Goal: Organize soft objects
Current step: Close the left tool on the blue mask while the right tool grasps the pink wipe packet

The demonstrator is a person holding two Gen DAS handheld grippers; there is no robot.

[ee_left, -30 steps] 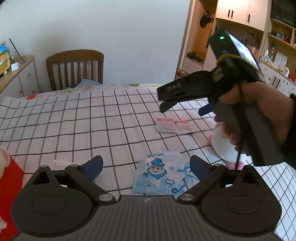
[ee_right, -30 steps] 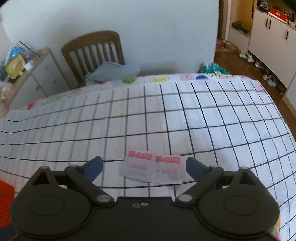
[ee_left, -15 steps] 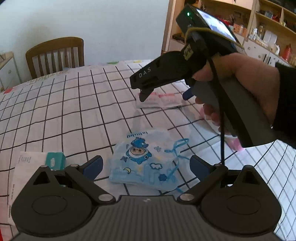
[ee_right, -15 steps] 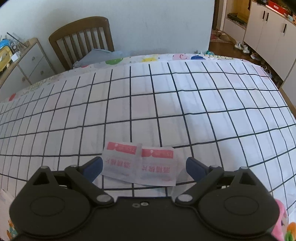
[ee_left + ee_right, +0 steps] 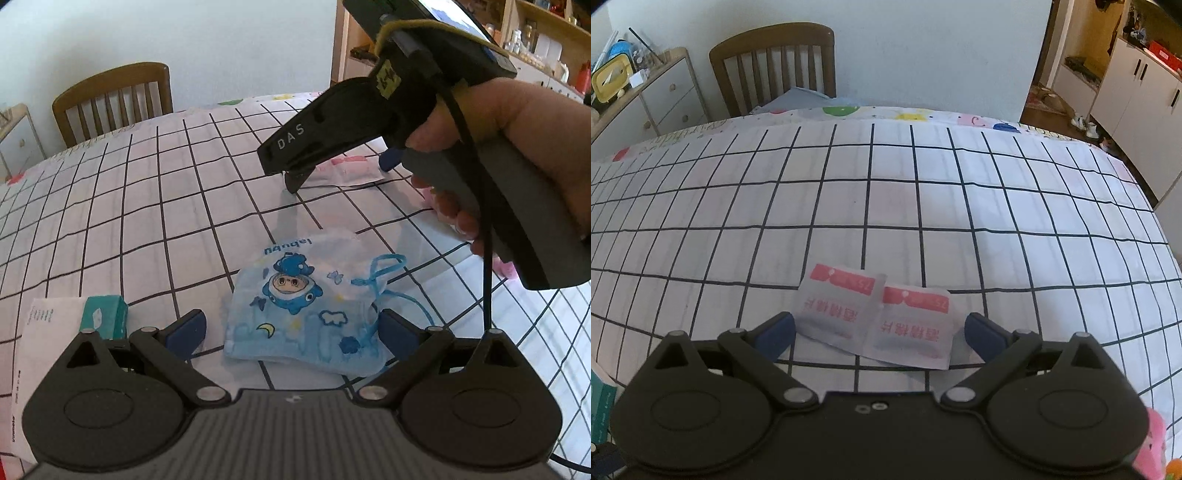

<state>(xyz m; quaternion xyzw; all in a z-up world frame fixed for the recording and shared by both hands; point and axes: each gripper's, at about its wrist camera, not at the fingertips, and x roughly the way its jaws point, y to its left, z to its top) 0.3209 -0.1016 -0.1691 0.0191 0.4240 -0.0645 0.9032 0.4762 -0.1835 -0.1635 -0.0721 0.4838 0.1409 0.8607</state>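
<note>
Both tools sit low over a table spread with a white, black-gridded tablecloth [image 5: 886,206]. The left gripper [image 5: 291,332] has its blue-padded jaws spread wide on either side of a packaged child's face mask [image 5: 299,306] — pale blue, printed with a cartoon figure, its ear loops trailing toward 3 o'clock. The mask lies flat on the cloth between the fingertips; neither pad touches it. At 9 o'clock from it lies a white tissue pack [image 5: 51,347] with a teal patch.

At 1 o'clock from the mask, the person's right hand [image 5: 517,147] holds the right gripper [image 5: 879,332], tilted down toward a joined pair of white sachets [image 5: 875,317] with pink-red bands. In the right wrist view its jaws are also wide apart, with the sachets lying on the cloth between the pads, untouched.

A wooden chair [image 5: 775,62] stands at the table's far edge, around 11 o'clock, with a chest of drawers [image 5: 653,99] further left.
</note>
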